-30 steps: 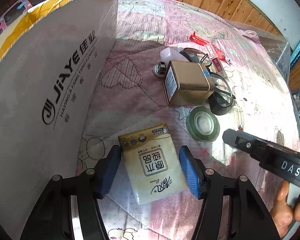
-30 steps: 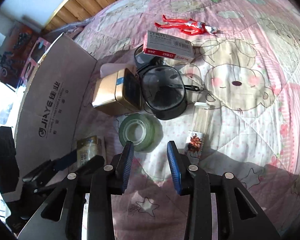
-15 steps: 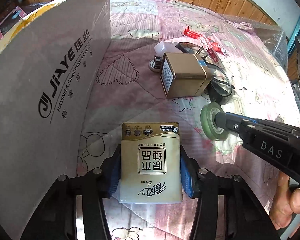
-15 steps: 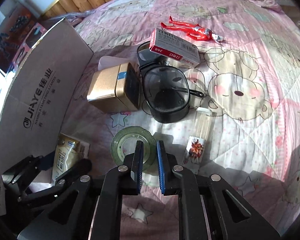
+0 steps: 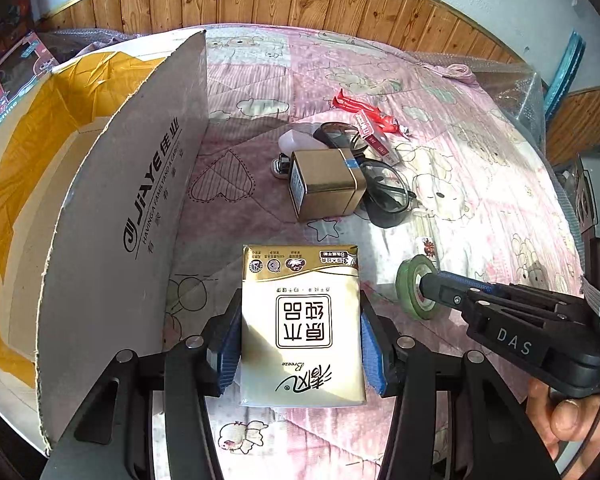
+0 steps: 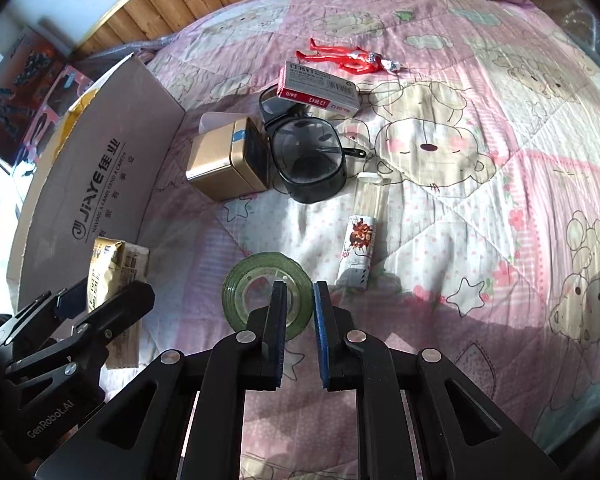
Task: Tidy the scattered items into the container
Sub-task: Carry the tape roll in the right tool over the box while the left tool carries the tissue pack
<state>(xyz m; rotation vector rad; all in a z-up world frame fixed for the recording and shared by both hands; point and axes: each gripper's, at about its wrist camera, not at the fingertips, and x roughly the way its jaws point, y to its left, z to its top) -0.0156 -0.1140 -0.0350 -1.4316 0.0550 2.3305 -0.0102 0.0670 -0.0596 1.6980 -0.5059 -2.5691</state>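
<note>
Step in hand, by judgement: pick-up of two scattered items at once, with transfer to the cardboard box (image 5: 112,216) not yet done; the left gripper (image 5: 300,344) is closed on the tissue pack (image 5: 300,320), both blue pads pressed against its long sides, the pack appearing to sit above the quilt (image 5: 480,208); the right gripper (image 6: 298,300) is nearly closed, its fingers pinching one wall of the green tape roll (image 6: 266,288), one finger inside the ring and one outside, the roll standing tilted on edge in the left wrist view. Next move calls for carrying each item over the box's raised flap and releasing it inside the open interior, which lies to the left; the flap stands close beside the pack and could be clipped. The pack is a soft, gold-and-cream plastic-wrapped block, likely to deform under grip; the tape is a thin translucent ring. Still on the quilt: gold tin (image 6: 228,160), goggles (image 6: 308,160), red box (image 6: 318,88), red figure (image 6: 348,56).
</note>
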